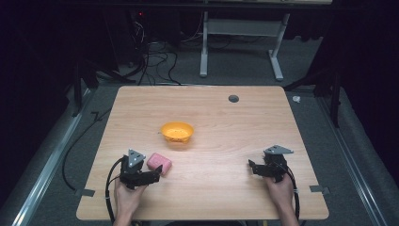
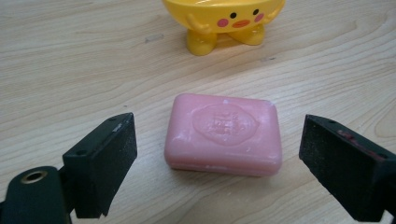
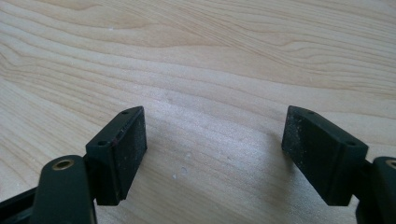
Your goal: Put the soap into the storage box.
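I've got my left gripper [image 2: 217, 154] spread wide around the pink soap [image 2: 223, 134], duck dish [image 2: 223, 21] at twelve o'clock; I judge closing comes next.

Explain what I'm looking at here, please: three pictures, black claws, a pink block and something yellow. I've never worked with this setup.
There is no robot arm. A person at a wooden table holds a two-jaw hand tool in each hand. The high view looks down from above: the left gripper is at lower left, the right gripper at lower right.

The other two pictures come from cameras riding on those tools, looking out between their black jaws.

In the left gripper view, a pink bar of soap lies flat on the table between the open jaws, which do not touch it. Beyond it stands a yellow dish with a chick face and small feet; from above it looks like a yellow bowl near the table's middle.

In the right gripper view, the jaws are open over bare wood.

Nothing is held by either gripper.
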Tool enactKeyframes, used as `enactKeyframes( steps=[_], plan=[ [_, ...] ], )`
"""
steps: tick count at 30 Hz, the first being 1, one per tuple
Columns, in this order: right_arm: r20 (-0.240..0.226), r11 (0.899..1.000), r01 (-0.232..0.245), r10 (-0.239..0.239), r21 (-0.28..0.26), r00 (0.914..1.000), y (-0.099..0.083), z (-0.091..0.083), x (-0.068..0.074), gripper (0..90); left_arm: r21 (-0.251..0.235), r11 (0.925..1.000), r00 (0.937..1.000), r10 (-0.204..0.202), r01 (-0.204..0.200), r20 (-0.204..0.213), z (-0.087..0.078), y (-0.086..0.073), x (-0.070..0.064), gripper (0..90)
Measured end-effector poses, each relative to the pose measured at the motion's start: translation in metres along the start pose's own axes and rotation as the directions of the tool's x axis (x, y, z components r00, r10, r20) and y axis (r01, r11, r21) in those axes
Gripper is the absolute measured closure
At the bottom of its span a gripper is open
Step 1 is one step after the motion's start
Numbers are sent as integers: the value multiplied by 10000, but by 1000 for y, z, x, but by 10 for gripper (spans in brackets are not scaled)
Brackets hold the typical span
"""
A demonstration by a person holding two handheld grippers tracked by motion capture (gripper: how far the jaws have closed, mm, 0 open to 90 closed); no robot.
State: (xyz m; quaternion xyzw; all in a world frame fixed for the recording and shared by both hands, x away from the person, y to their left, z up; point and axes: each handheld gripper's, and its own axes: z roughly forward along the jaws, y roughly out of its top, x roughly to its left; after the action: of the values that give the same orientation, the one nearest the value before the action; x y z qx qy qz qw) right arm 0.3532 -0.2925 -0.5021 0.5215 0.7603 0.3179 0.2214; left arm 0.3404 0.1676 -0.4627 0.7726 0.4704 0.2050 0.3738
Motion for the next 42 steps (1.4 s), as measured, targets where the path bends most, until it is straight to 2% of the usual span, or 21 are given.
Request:
enactKeyframes(
  steps=[10, 16, 20, 30, 42],
  plan=[
    [-2, 10000, -1, 1, -1, 10000, 0, 0, 0, 226, 301, 9994, 9999, 140, -140, 16, 14, 7, -4, 111],
    [-10, 10000, 6, -6, -9, 10000, 0, 0, 0, 226, 447, 9988, 9997, 200, -194, -113, 22, 7, -4, 106],
    [-16, 10000, 9, -9, -11, 10000, 0, 0, 0, 226, 724, 9971, 9996, 229, -218, -140, 31, 8, -2, 99],
    [-33, 10000, 4, -4, -14, 10000, 0, 0, -1, 226, 954, 9948, 9994, 339, -343, 57, 41, 8, -2, 82],
    [-28, 10000, -2, 2, -15, 10000, 0, 0, -1, 226, 1357, 9895, 9987, 506, -503, 14, 52, 6, -4, 80]
  ],
)
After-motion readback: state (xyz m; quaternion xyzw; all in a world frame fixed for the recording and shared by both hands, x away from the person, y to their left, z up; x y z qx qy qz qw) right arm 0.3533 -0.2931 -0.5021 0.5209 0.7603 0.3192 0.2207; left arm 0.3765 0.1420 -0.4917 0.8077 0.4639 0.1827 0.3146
